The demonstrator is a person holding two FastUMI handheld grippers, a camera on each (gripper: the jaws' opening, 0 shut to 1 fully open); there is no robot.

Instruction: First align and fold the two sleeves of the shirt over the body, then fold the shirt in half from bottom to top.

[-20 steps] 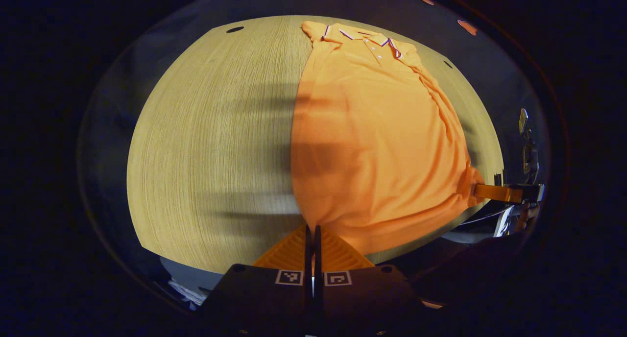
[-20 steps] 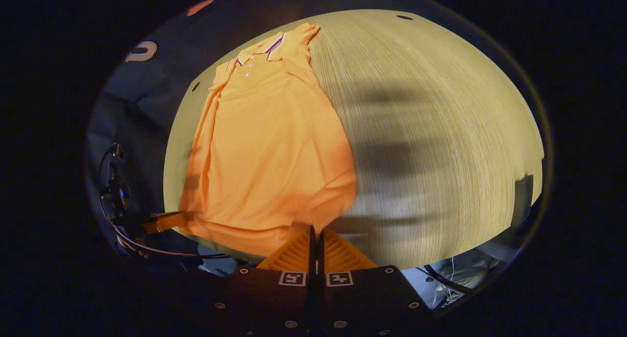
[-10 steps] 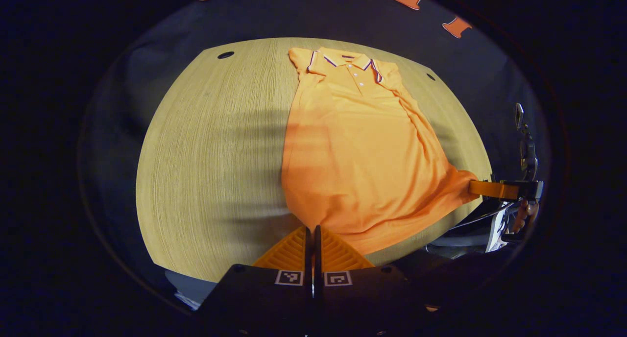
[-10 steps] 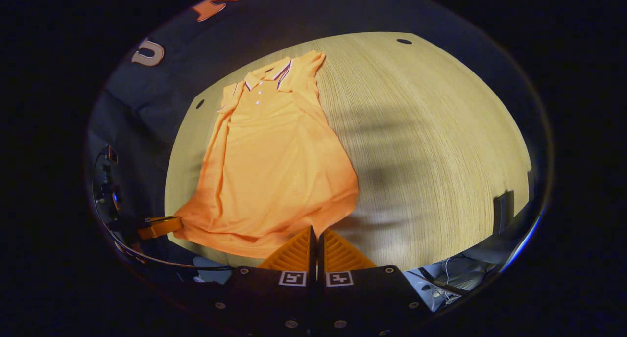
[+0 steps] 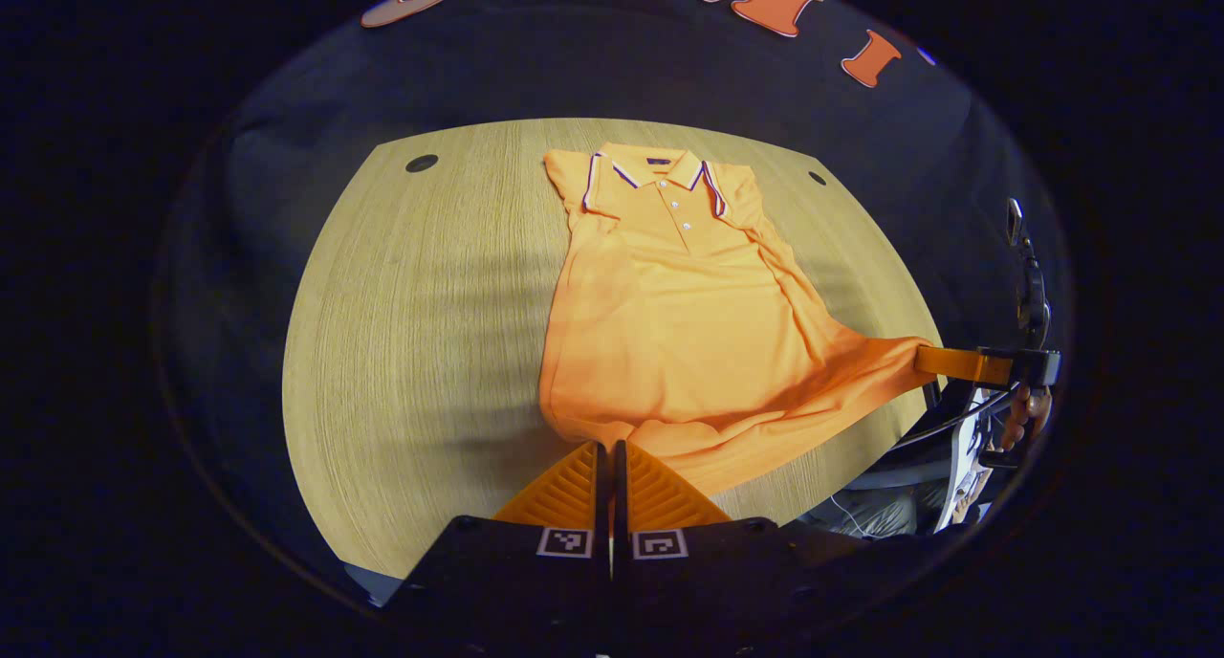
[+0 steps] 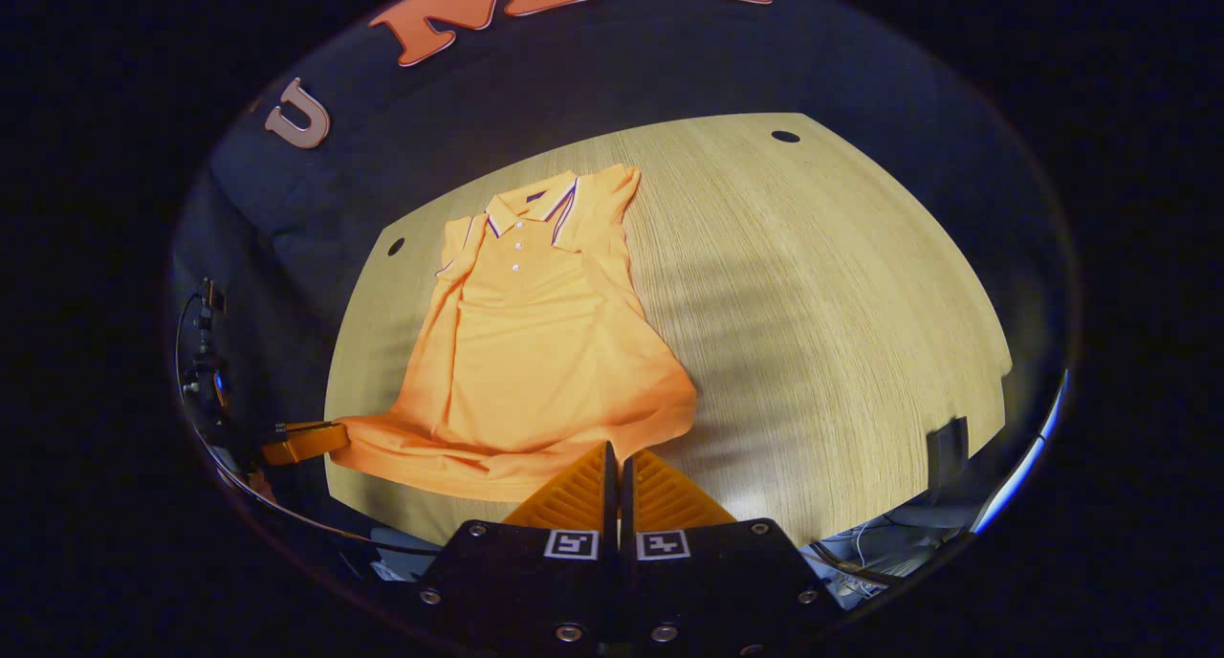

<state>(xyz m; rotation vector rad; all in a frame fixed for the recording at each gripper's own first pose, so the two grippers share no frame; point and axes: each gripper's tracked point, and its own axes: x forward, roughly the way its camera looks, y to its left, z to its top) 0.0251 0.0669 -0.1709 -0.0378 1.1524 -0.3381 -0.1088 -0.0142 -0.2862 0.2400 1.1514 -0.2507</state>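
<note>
Shirt ran lengthwise toward 12 o'clock; left gripper and right gripper, both closed, pinched its hem corners.

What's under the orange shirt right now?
The shirt lies on the wooden table, collar at the far end. Its folded-in sleeves and the tabletop beneath are covered. Both hand-held grippers, left and right, pinch the hem corners.

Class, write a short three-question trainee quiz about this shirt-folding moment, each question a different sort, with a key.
1. True or false: the sleeves of the orange polo shirt already lie folded over its body.
2. What does each hand-held gripper pinch? A collar, B bottom-hem corner, C button.
3. Fill in: the shirt lies on a ____ table.

Key: 1 true. 2 B: left hand-held gripper and right hand-held gripper each shut on a hem corner. 3 wooden.
</note>
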